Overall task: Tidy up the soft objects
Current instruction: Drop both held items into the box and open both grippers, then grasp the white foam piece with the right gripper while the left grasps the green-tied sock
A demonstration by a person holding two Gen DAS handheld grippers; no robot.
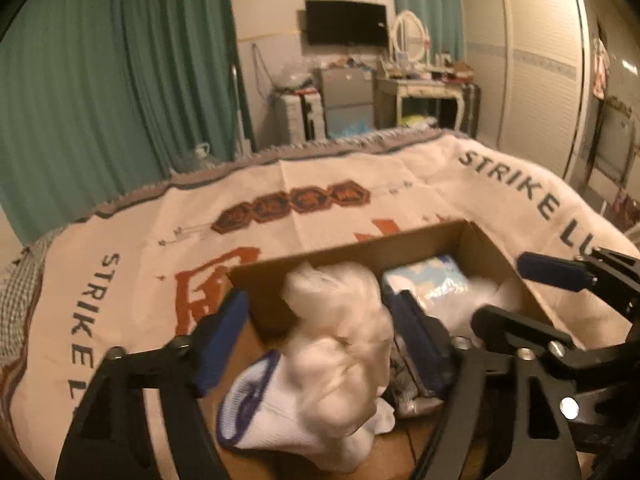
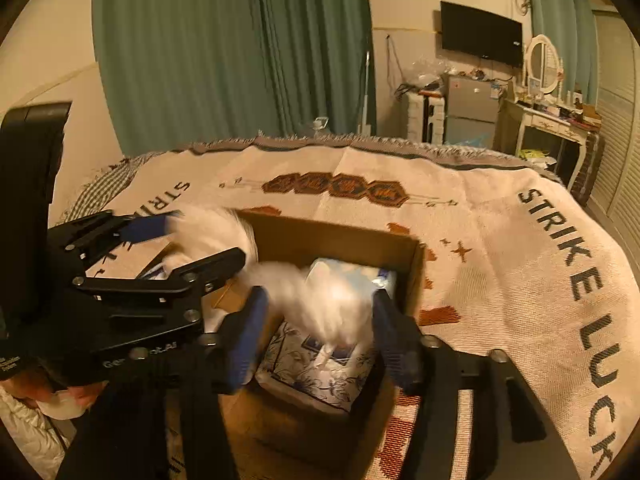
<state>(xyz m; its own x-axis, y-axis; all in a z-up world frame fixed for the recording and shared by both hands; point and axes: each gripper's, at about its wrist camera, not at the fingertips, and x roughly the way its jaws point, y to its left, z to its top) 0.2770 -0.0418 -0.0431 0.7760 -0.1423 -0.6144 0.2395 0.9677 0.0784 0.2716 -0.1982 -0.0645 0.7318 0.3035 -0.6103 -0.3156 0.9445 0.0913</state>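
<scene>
left gripper (image 1: 316,336) set wide over the cardboard box (image 1: 352,254), fingers straddling a blurred white soft bundle (image 1: 340,344) without a visible clamp; contact at either pad cannot be told through the motion blur. bundle positioned above a white sock with blue cuff (image 1: 256,404) at 7 o'clock in the left wrist view, inside the box, presumably to stack soft items in one container. right gripper (image 2: 316,332) likewise spread wide, a white fluffy item (image 2: 320,300) smeared between its fingers at box centre; held or falling cannot be told. floral-print folded cloth (image 2: 316,376) lying directly beneath, at 6 o'clock, and a pale blue plastic-wrapped pack (image 2: 352,274) at 12 o'clock against the far wall of the box. box placed on a woven blanket (image 2: 500,240) so both tools reach in from the near side. readable text on blanket: "strike luck" along the 3 o'clock border, "strike" repeated at 9 o'clock. partial white lettering on left gripper body, too broken to read.
</scene>
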